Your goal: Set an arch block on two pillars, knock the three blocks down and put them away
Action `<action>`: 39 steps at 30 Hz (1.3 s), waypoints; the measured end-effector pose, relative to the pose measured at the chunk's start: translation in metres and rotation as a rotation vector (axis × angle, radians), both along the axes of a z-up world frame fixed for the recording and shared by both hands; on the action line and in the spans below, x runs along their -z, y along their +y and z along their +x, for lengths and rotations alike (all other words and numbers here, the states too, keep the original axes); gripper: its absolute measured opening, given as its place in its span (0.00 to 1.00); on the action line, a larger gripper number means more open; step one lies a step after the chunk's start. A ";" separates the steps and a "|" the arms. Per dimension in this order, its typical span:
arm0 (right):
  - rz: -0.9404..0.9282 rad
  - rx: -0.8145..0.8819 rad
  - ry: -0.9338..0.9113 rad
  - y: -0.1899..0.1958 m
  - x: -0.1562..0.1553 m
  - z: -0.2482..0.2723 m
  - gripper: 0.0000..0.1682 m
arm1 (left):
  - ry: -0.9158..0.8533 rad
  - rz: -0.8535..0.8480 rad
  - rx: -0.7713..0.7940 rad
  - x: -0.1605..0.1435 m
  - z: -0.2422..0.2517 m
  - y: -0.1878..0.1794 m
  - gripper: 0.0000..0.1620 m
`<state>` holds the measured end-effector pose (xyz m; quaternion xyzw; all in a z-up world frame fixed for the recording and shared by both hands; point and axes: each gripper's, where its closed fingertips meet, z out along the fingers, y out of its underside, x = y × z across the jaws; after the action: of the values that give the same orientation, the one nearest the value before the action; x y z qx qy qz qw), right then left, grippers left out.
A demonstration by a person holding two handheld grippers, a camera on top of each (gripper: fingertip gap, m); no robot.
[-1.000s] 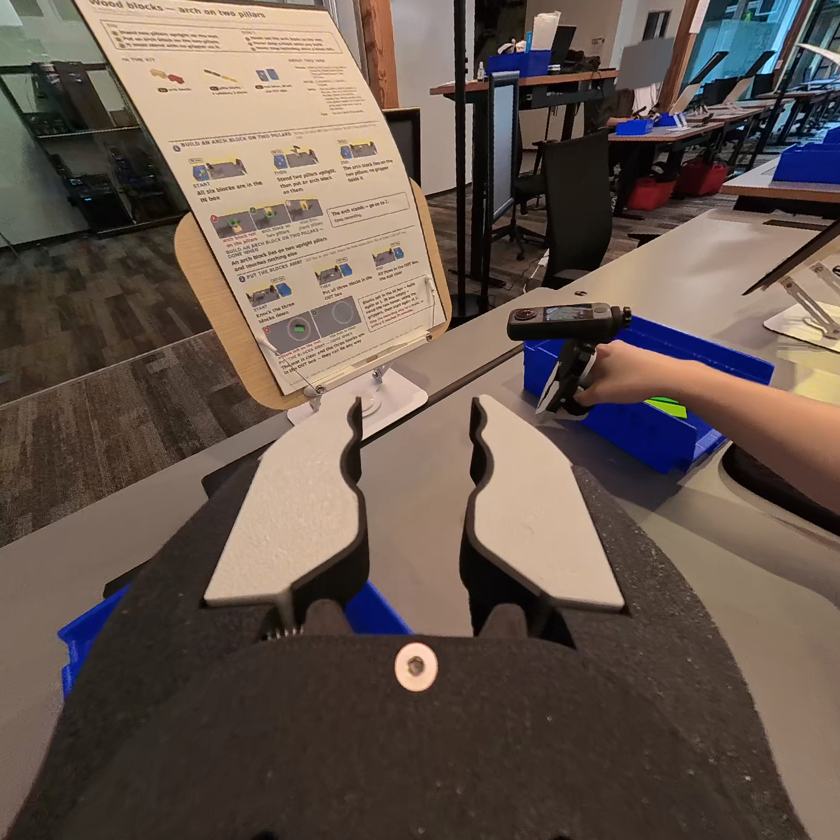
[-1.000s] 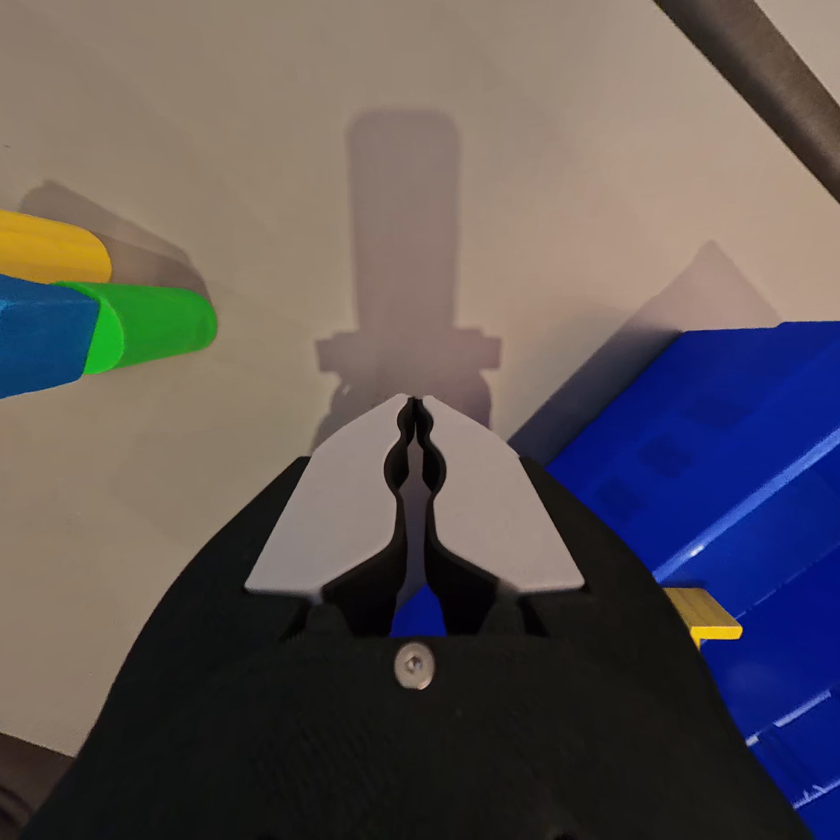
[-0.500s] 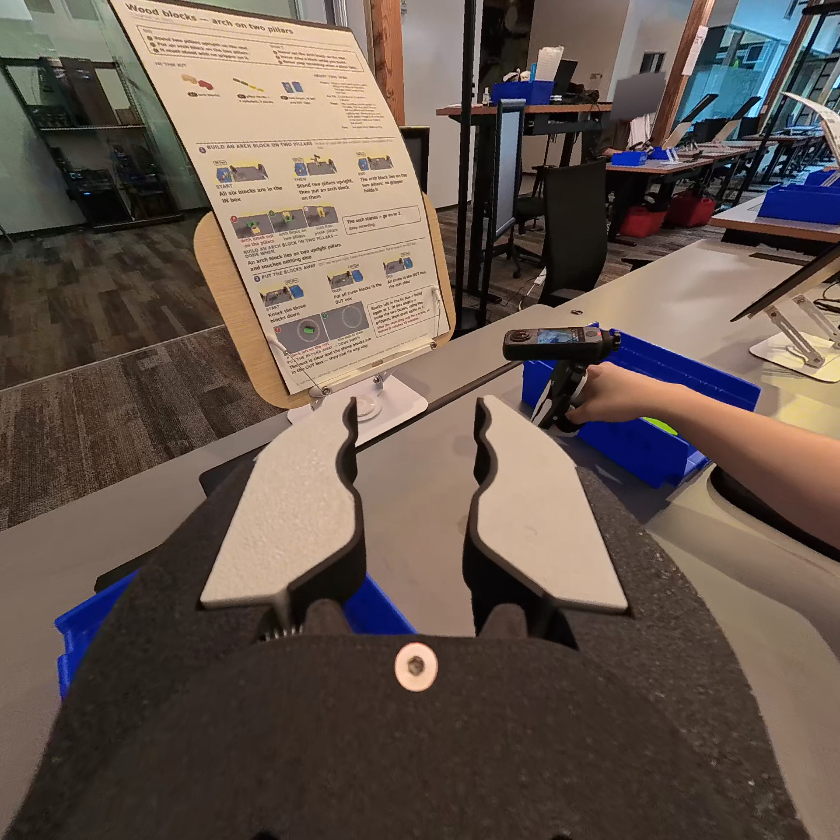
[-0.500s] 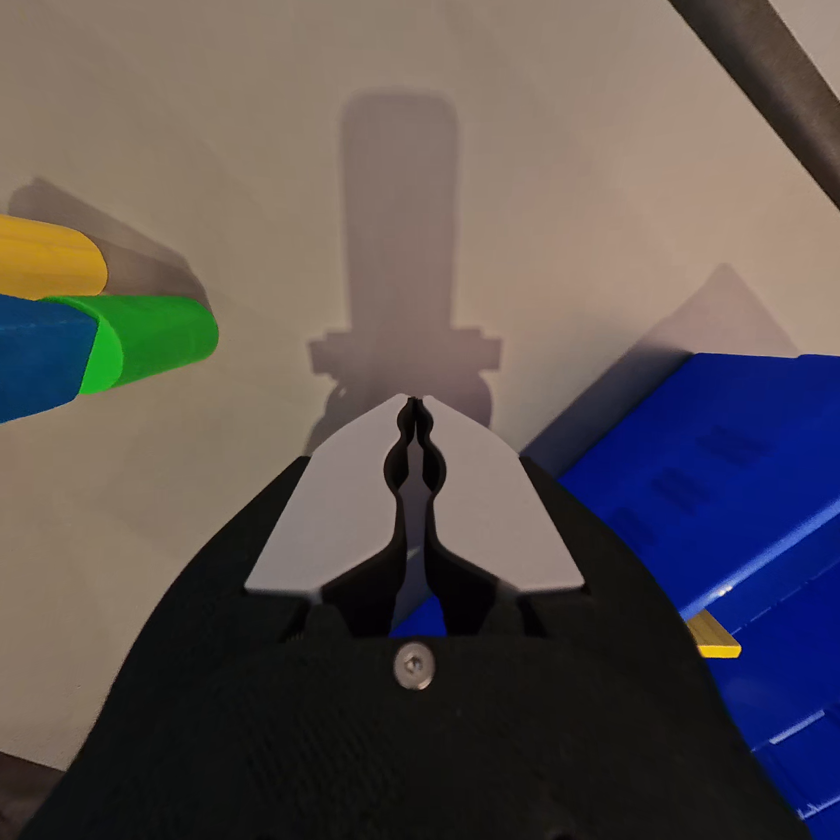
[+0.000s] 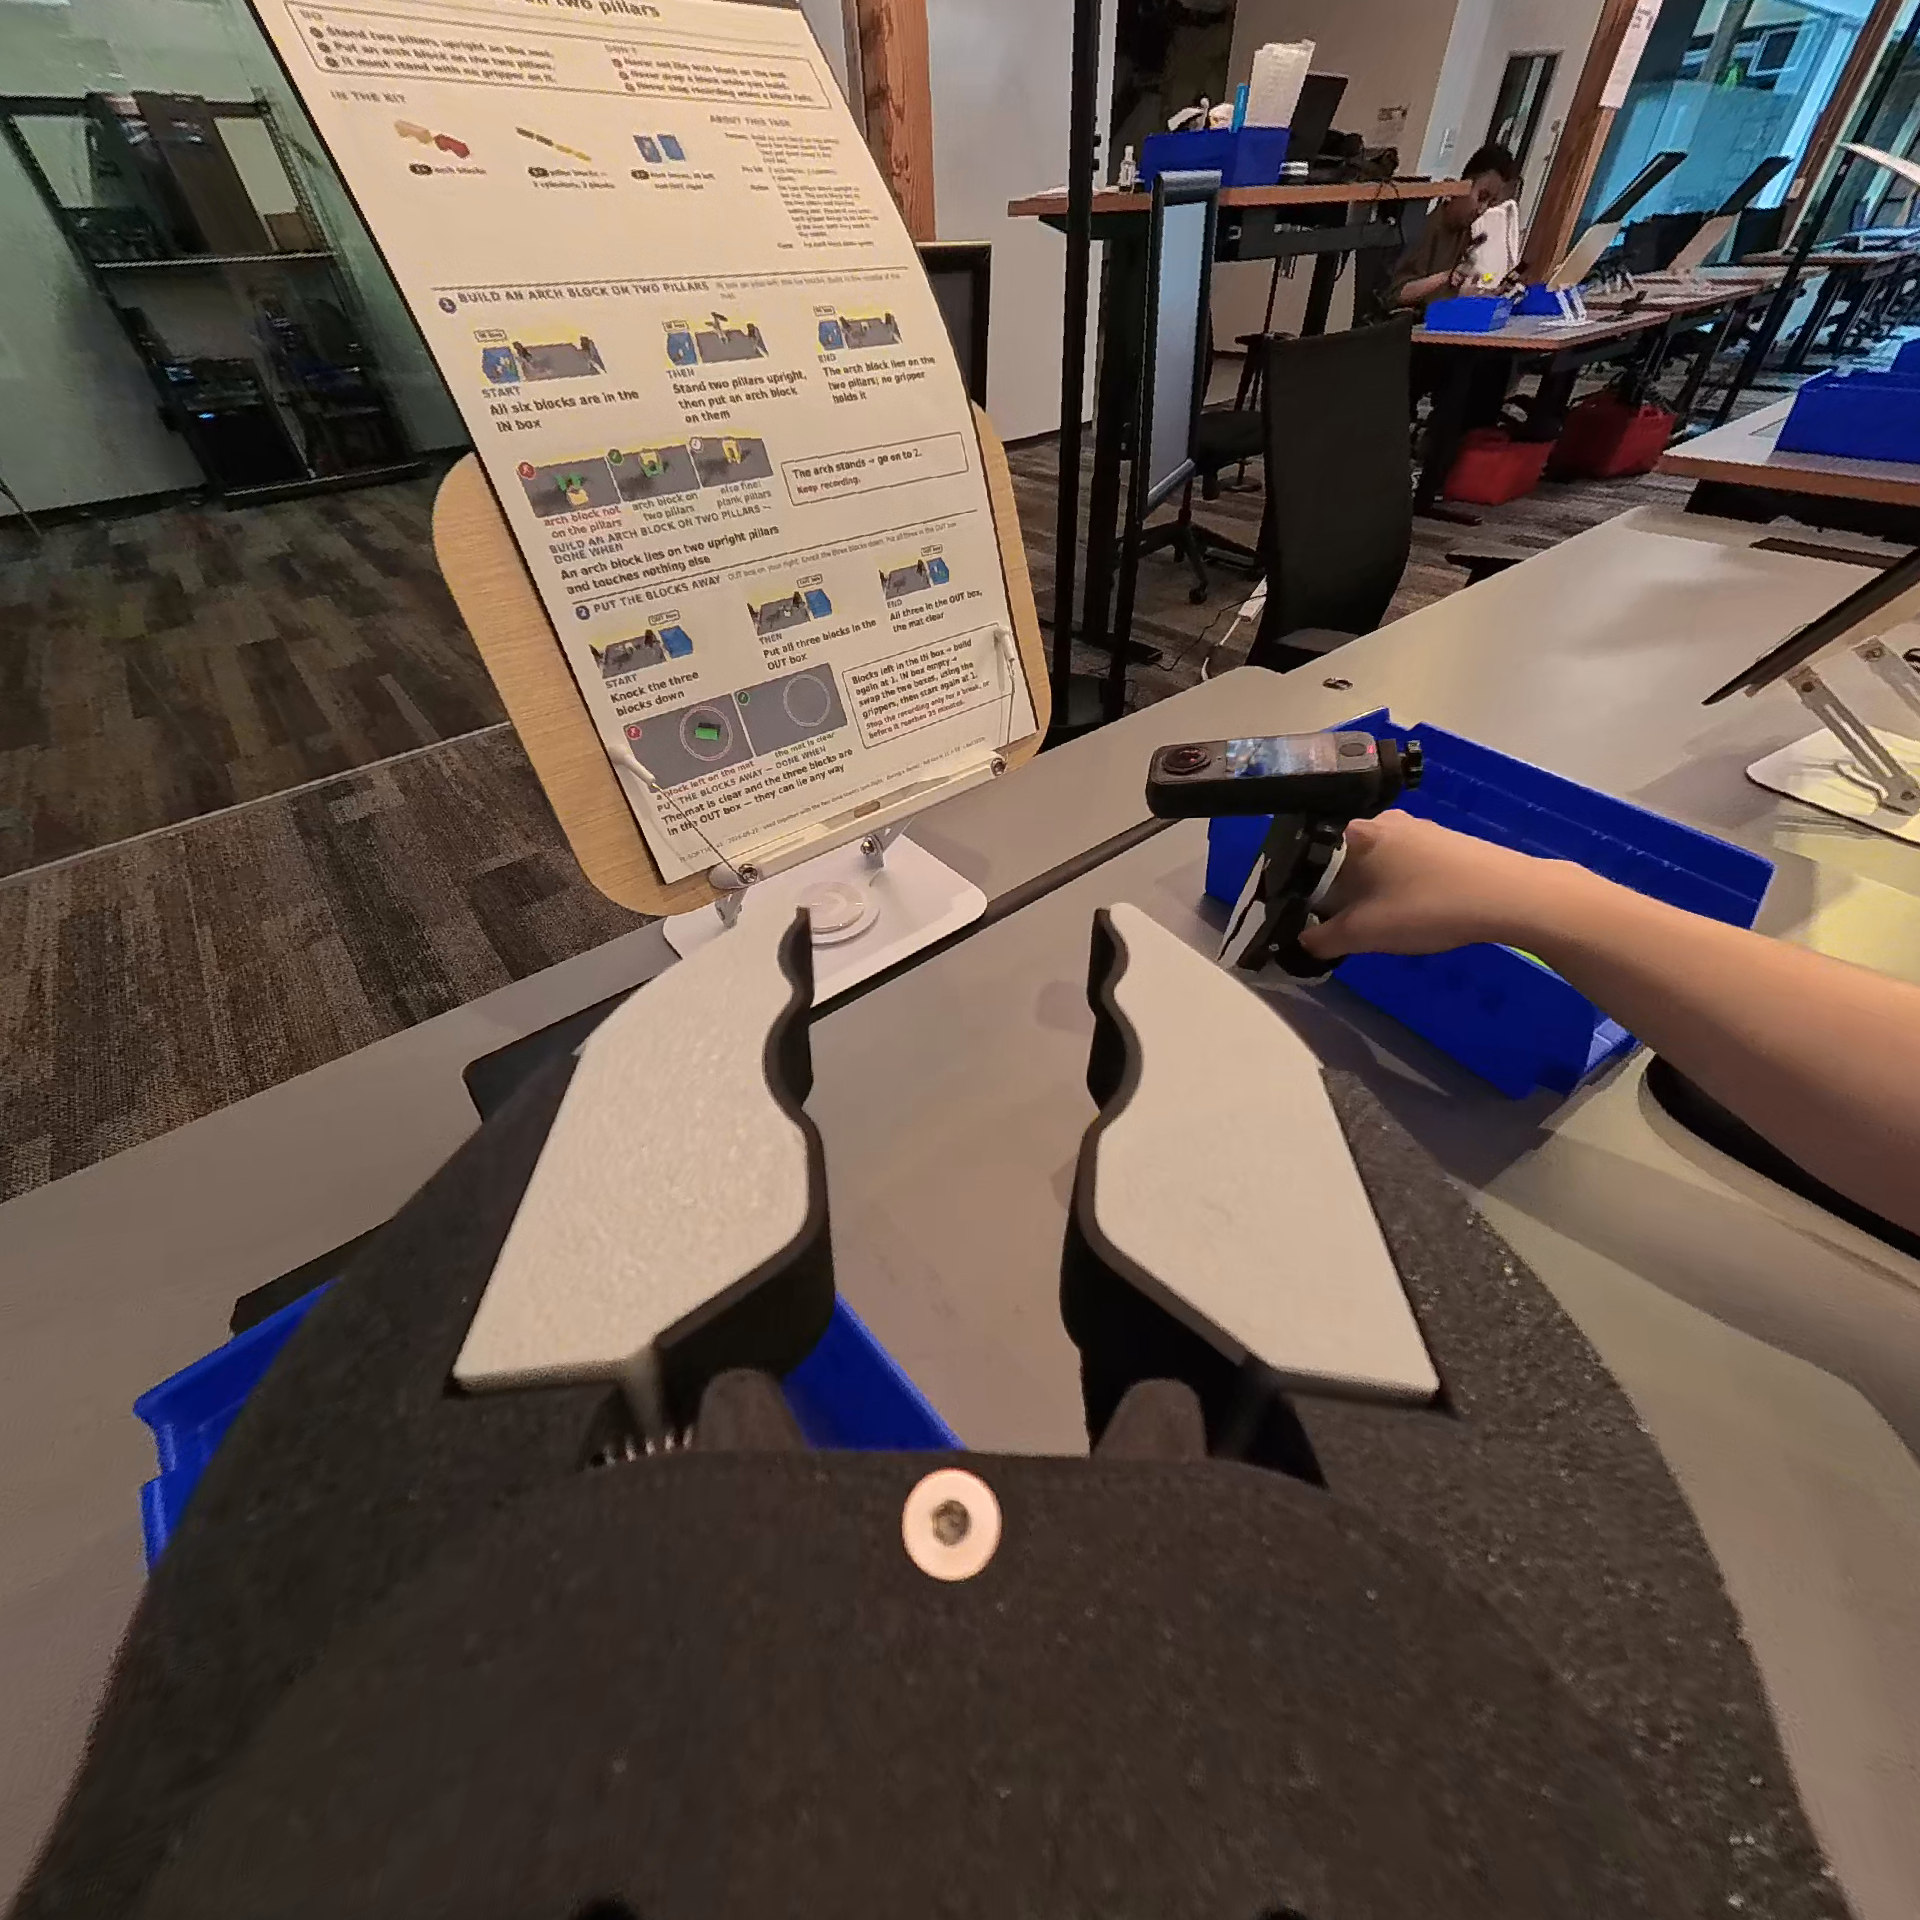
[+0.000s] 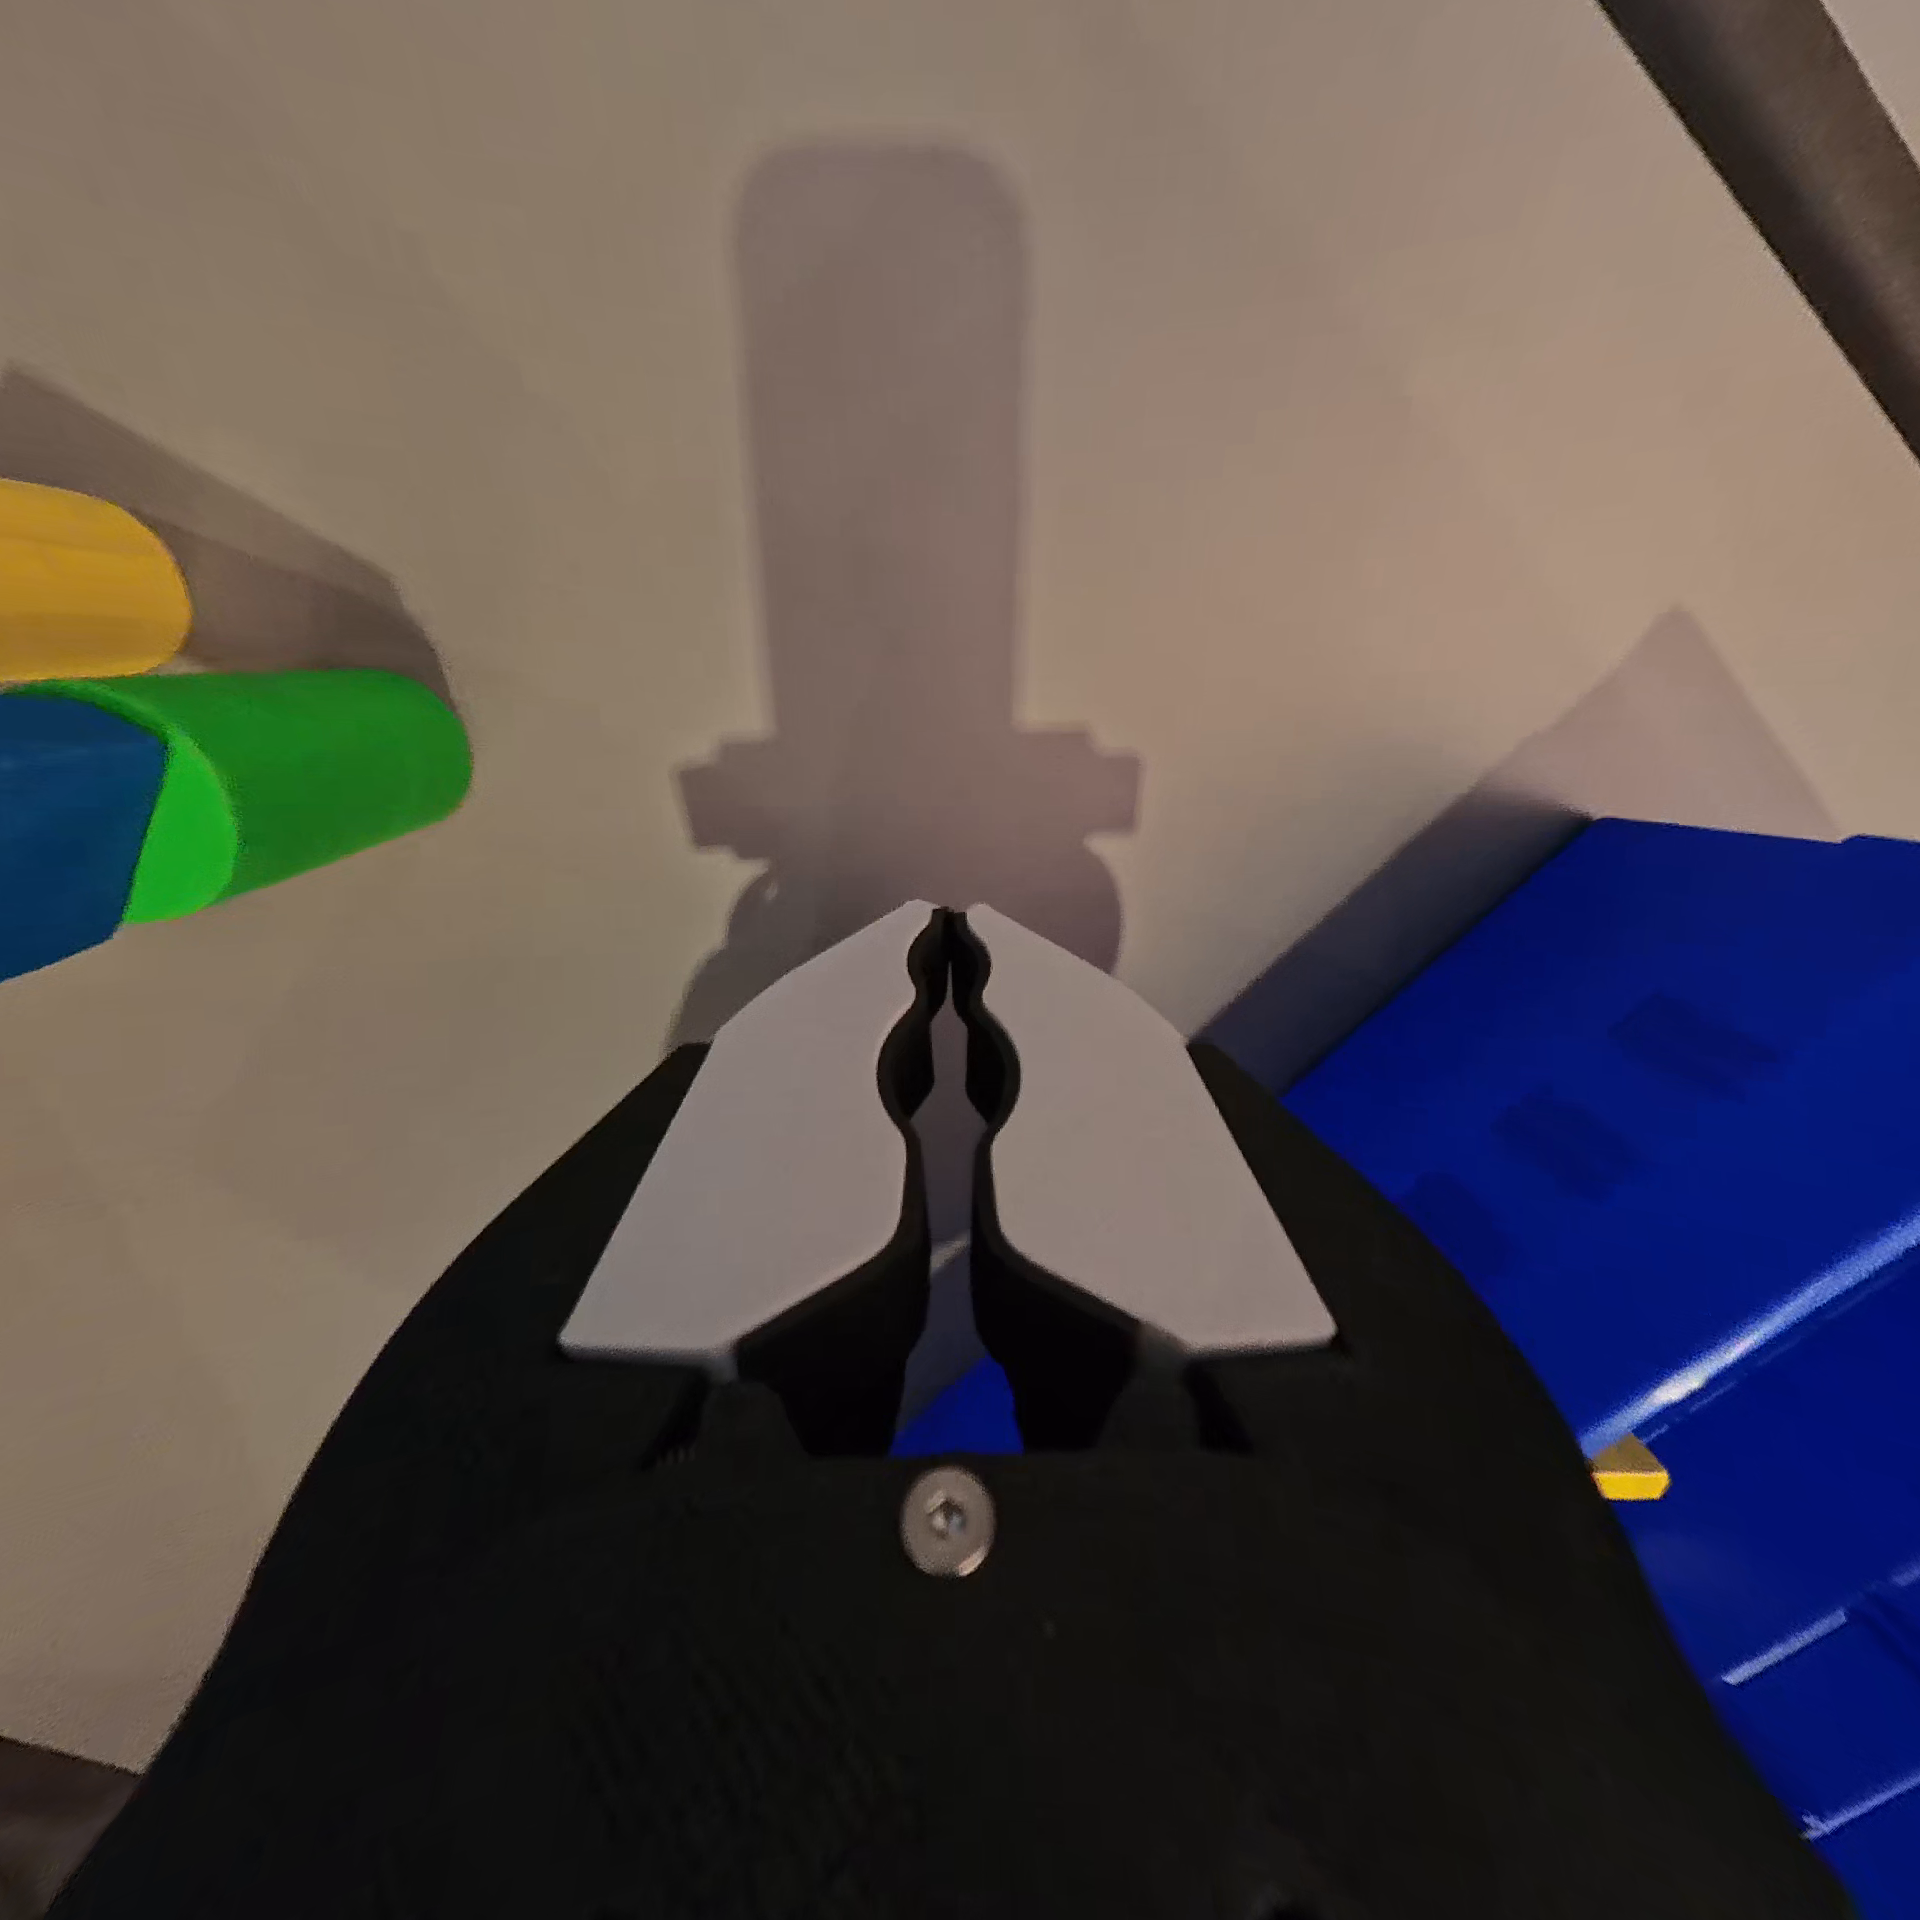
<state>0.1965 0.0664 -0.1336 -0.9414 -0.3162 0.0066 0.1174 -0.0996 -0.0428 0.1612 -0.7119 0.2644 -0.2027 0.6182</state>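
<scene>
Left tongs [image 5: 945, 935] agape, right tongs [image 6: 948, 914] closed empty; green cylinder [image 6: 312, 779] glossy, round-ended.

yellow block [image 6: 83, 582], blue block [image 6: 62, 831] cut off at left edge

I work at a grey tabletop [image 5: 312, 1195] in an open-plan office set up as a data-collection lab. At 11 o'clock, a printed instruction sheet [image 5: 665, 416] leans on a rounded wooden board stand [image 5: 499, 665]. Rows of wood-topped desks [image 5: 1226, 197] run off at 1 o'clock, where a person [image 5: 1455, 239] sits working; blue plastic bins [image 5: 1210, 156] rest on several of them. A black office chair [image 5: 1335, 488] stands on dark plank-patterned carpet [image 5: 208, 727], and glass-fronted metal shelving [image 5: 208, 291] lines the wall at 10 o'clock.
</scene>
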 end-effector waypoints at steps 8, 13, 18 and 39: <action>0.001 0.023 -0.020 0.001 0.001 0.012 0.01 | -0.010 0.008 -0.010 -0.003 -0.005 -0.001 0.32; -0.002 0.035 -0.020 0.001 0.001 0.015 0.01 | -0.016 0.007 -0.011 -0.003 -0.008 -0.003 0.32; -0.006 0.050 -0.035 0.001 0.003 0.018 0.01 | -0.022 0.006 -0.008 -0.004 -0.011 -0.005 0.32; -0.012 -0.013 -0.013 -0.003 0.012 -0.025 0.01 | -0.058 0.014 -0.002 -0.010 -0.022 -0.012 0.32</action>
<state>0.1710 0.0630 -0.1457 -0.9400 -0.3230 0.0029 0.1097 -0.1220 -0.0548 0.1711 -0.7016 0.2469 -0.2207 0.6309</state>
